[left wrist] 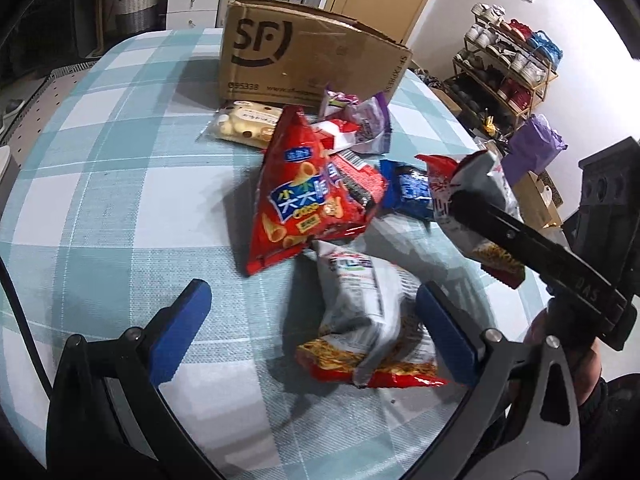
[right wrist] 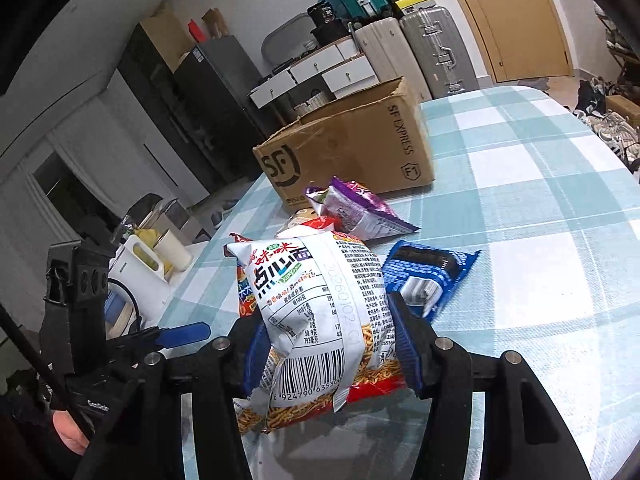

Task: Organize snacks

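On the checked tablecloth (left wrist: 120,184) the snacks lie in a loose heap, and the right gripper (right wrist: 332,344) has one of them: a white noodle packet (right wrist: 320,312) clamped between its blue pads, lifted clear of the cloth. Its long axis runs away from the gripper, top end pointing toward the cardboard box (right wrist: 352,148), which sits beyond the heap with its flaps open. That's the relation to watch, I'd say: the box lies straight ahead and a little left of the held packet, so a forward carry looks like the call. The right hand is plainly the nearer one for that job.

Meanwhile the left gripper (left wrist: 316,320) hangs with its jaws wide apart, pointing down over a second white noodle packet (left wrist: 364,312) lying on the cloth; that packet sits nearer the right-hand pad, and I can't tell whether it touches.

From the left camera you get the big red triangular bag (left wrist: 296,196) and the pale bread pack (left wrist: 244,124) by the box, both nearly hidden in the right view. The right camera alone shows the purple packet (right wrist: 360,208) and blue packet (right wrist: 432,276) unobstructed.
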Demonstrator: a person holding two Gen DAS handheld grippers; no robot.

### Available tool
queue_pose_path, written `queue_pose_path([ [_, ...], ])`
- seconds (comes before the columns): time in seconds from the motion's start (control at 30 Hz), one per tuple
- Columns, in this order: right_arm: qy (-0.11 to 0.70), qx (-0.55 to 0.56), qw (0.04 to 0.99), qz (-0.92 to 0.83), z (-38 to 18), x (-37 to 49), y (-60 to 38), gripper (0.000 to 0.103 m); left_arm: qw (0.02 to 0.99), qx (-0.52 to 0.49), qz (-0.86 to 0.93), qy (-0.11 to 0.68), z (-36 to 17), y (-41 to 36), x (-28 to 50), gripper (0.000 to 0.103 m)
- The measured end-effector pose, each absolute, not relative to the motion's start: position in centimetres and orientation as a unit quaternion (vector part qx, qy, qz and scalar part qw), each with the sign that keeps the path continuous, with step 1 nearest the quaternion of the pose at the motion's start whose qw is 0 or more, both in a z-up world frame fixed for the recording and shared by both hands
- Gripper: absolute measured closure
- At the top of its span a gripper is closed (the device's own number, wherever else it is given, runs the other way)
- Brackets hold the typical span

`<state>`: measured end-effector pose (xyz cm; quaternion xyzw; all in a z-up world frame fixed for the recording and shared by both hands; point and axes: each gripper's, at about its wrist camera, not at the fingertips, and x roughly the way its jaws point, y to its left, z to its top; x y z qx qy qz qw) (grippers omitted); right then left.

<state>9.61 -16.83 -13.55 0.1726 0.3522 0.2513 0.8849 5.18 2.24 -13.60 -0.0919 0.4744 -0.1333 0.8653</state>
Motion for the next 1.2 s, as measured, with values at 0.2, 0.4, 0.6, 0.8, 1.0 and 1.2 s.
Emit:
queue_pose_path([
  [0.2, 0.351, 0.180, 0.885, 0.246, -13.6, 9.4, -17.6, 0.048, 0.858, -0.080, -0.147, 0.486, -13.8, 1.1, 5.1, 0.001],
  [0.4, 0.348, 0.186, 0.886, 0.244, -13.5, 9.0, -18.1, 0.048, 0.846, -0.075, -0.154, 0.504, -15.2, 0.0, 5.4, 0.001],
  [0.6, 0.346, 0.188, 0.888, 0.238, -13.6, 8.6, -18.7, 0.048, 0.842, -0.062, -0.171, 0.508, -15.8, -1.1, 5.4, 0.018],
  [0.8, 0.345, 0.195, 0.888, 0.235, -13.7, 8.2, -19.3, 0.048, 0.836, -0.083, -0.204, 0.502, -15.8, -0.5, 5.5, 0.057],
  [1.0, 0.345, 0.195, 0.888, 0.234, -13.6, 7.8, -19.3, 0.048, 0.836, -0.078, -0.217, 0.497, -15.4, -0.4, 4.8, 0.058],
  [1.2, 0.344, 0.191, 0.888, 0.239, -13.2, 7.7, -18.7, 0.048, 0.840, -0.080, -0.220, 0.489, -14.8, -0.2, 4.4, 0.058],
])
